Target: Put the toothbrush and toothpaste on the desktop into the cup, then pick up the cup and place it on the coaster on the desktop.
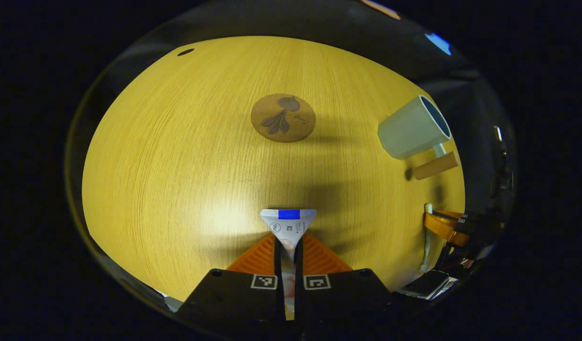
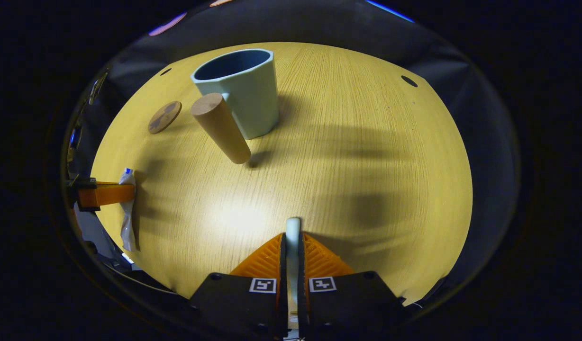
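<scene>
My left gripper [image 1: 288, 239] is shut on the white toothpaste tube [image 1: 289, 221], whose flat crimped end sticks out ahead over the wooden desktop [image 1: 177, 166]. The round brown coaster [image 1: 283, 117] lies beyond it, and the pale green cup [image 1: 412, 127] with its wooden handle [image 1: 435, 166] stands to the right. My right gripper [image 2: 293, 239] is shut on the pale toothbrush [image 2: 293, 227], held lengthwise between the fingers. In the right gripper view the cup [image 2: 241, 90] stands upright ahead to the left, its handle [image 2: 221, 127] pointing toward me and the coaster [image 2: 164, 116] left of it.
The left gripper [image 2: 106, 194] with the toothpaste tube [image 2: 127, 213] hangs at the desk's left edge in the right gripper view. The right gripper [image 1: 445, 227] and toothbrush [image 1: 428, 237] sit at the desk's right edge in the left gripper view. Small dark holes [image 2: 408, 81] mark the far corners.
</scene>
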The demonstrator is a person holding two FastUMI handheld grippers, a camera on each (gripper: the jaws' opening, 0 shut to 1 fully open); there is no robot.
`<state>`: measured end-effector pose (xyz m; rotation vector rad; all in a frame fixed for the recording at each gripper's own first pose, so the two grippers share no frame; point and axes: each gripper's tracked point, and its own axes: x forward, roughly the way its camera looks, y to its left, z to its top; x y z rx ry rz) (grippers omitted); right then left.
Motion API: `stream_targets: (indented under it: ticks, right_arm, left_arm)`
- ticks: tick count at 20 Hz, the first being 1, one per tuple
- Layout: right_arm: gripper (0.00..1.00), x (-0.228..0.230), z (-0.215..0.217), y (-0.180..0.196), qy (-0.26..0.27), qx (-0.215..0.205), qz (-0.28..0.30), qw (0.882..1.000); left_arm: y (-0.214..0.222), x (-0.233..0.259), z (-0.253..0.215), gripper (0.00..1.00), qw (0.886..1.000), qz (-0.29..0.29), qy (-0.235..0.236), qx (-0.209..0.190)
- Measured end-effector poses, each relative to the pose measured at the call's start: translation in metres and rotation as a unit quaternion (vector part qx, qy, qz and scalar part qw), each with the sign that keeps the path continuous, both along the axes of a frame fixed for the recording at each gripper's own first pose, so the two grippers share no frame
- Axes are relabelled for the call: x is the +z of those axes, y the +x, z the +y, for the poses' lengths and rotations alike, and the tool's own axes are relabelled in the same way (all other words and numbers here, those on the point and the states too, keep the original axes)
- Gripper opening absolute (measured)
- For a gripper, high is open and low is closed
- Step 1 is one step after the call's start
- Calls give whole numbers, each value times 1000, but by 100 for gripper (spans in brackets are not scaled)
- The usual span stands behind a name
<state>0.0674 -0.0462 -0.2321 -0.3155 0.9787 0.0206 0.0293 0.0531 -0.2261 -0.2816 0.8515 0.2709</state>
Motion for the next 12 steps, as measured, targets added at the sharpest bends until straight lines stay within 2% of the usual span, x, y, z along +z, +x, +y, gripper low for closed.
stream_targets:
  ticks: [1, 4, 6, 9, 12]
  right_arm:
    - [6, 5, 1, -1, 8, -10, -5, 1000]
    - [5, 3, 0, 1, 28, -23, -21, 999]
    - [5, 6, 1, 3, 30, -6, -46, 998]
    - [5, 15, -4, 0, 14, 6, -78, 997]
    - [5, 46, 4, 6, 32, 19, -136, 990]
  left_arm:
    - [-1, 1, -1, 5, 1000, -8, -8, 3]
    - [3, 6, -2, 4, 998, -50, -24, 11]
    - [2, 17, 2, 2, 995, -90, -26, 23]
    - [2, 39, 14, 2, 989, -141, 5, 40]
    - [5, 72, 12, 2, 979, -198, 28, 24]
